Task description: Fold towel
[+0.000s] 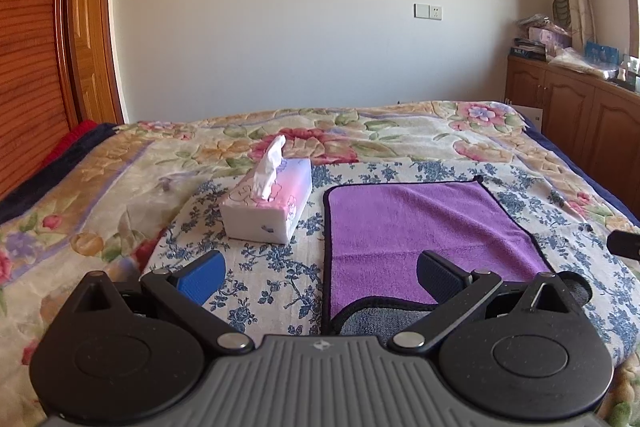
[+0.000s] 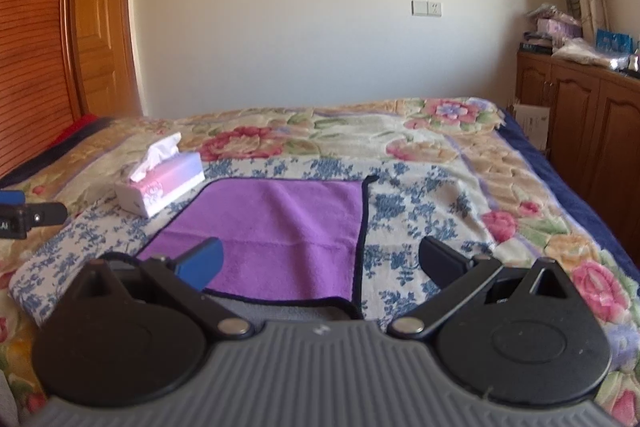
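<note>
Hidden and cut-off parts around the towel

The near edge of the purple towel [image 1: 420,235] goes under the left tool [image 1: 320,277], so its front corners cannot be seen; the right tool [image 2: 320,267] covers the same edge. The other tool is cut off by the picture's side in each view. The things on the cabinet [image 1: 568,107] are too small to name.

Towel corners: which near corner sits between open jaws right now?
The near-left corner of the purple towel, framed by the left gripper. The near-right corner lies left of centre before the right gripper.
</note>
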A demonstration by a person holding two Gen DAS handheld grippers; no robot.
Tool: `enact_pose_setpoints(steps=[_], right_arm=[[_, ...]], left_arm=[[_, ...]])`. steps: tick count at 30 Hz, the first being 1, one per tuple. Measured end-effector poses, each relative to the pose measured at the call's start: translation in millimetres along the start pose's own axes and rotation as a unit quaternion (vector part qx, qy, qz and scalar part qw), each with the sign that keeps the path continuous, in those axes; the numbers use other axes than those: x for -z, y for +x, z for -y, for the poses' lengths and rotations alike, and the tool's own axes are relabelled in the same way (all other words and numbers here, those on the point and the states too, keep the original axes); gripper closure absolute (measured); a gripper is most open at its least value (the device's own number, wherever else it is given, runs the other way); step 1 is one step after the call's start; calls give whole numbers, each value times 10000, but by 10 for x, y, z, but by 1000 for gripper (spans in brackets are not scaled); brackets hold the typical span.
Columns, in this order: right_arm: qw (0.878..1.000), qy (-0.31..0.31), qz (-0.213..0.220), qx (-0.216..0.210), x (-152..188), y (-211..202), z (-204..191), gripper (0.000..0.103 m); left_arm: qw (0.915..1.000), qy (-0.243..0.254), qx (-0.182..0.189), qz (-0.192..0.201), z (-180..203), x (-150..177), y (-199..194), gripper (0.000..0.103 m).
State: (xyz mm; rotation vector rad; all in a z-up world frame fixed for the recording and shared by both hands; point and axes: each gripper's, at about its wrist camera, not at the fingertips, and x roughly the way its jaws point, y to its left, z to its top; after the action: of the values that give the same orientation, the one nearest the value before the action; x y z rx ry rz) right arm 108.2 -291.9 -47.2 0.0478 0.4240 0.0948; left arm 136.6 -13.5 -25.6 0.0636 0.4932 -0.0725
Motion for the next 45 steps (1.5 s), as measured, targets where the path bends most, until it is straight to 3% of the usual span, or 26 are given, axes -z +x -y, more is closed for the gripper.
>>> enact_pose_setpoints(steps=[9,17,22,37,45], right_arm=[[9984,-72,-451,-324,78,222,-22,0],[9972,-57,-655,-358,107,376,40,0],[9965,-38,-770,-318,124,459,92,8],[9933,141,-1132,-163,191,701,279,20],[9904,201,-1339,-263,223,750,297,27]], left_arm=[[9994,61,-31,-330,-42,91,244,0],[9982,125,136,-573,-15,130,434,1],[9969,76,269,-738,-5,143,542,6],[9907,130,734,-1137,45,187,791,32],[9872,249,863,-1320,86,229,869,51]])
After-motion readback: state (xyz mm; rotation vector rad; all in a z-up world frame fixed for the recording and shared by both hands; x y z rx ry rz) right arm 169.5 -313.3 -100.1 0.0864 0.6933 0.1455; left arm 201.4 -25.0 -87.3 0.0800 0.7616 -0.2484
